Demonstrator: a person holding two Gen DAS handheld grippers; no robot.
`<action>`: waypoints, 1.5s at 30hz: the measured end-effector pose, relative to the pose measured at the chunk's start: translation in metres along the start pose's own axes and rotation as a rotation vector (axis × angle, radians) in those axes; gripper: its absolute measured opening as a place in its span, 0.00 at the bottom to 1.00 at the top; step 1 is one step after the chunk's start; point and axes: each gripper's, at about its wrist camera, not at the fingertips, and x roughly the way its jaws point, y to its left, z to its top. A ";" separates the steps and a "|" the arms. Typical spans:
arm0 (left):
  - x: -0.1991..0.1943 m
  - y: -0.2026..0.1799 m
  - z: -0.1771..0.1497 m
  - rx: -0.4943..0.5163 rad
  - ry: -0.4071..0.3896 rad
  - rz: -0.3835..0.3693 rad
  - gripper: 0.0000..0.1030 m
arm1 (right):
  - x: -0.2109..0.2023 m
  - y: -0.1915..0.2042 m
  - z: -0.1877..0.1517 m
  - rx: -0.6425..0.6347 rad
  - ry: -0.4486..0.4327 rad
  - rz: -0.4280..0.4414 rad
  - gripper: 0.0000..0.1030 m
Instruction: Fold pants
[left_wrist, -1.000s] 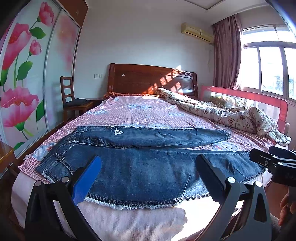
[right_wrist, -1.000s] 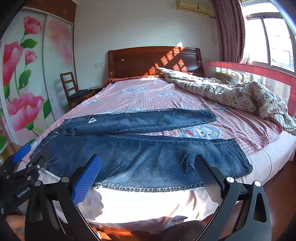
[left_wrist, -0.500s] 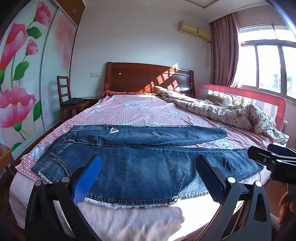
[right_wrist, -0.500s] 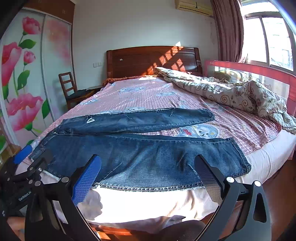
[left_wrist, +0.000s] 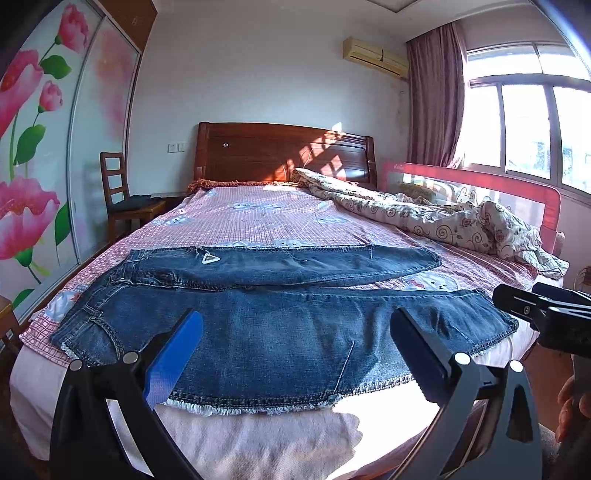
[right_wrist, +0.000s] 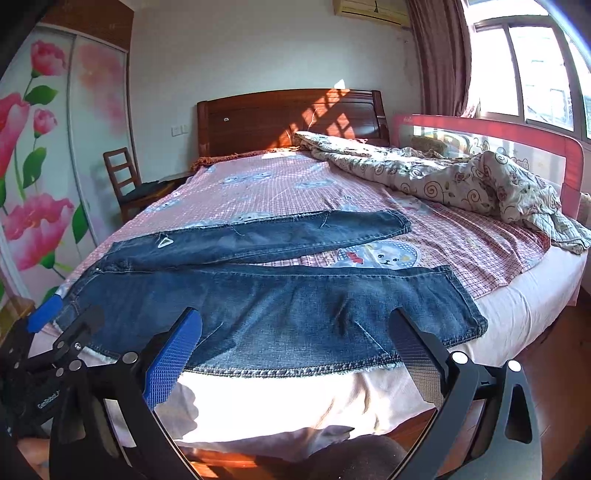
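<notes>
Dark blue jeans (left_wrist: 280, 328) spread flat across the foot of the bed (left_wrist: 258, 221), long axis crosswise — waistband toward the wardrobe side, hems toward the window, legs splayed in a narrow V. Left gripper (left_wrist: 295, 354) and right gripper (right_wrist: 295, 350) both spread wide, holding nothing — poised short of the near edge.

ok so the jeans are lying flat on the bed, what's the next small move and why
Probably lower both open grippers, left gripper and right gripper, onto the near leg's edge of the jeans. Neither holds anything yet, and the legs lie spread apart, unfolded.
</notes>
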 end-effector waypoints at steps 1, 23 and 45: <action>0.001 0.001 0.000 0.006 0.001 0.007 0.98 | 0.000 0.001 0.000 -0.002 0.000 -0.001 0.97; 0.006 0.005 -0.003 0.009 0.015 0.032 0.98 | 0.006 0.008 -0.008 -0.019 0.019 0.008 0.97; 0.136 0.215 0.103 -0.037 0.268 0.018 0.98 | 0.085 0.027 -0.031 -0.014 0.267 0.170 0.97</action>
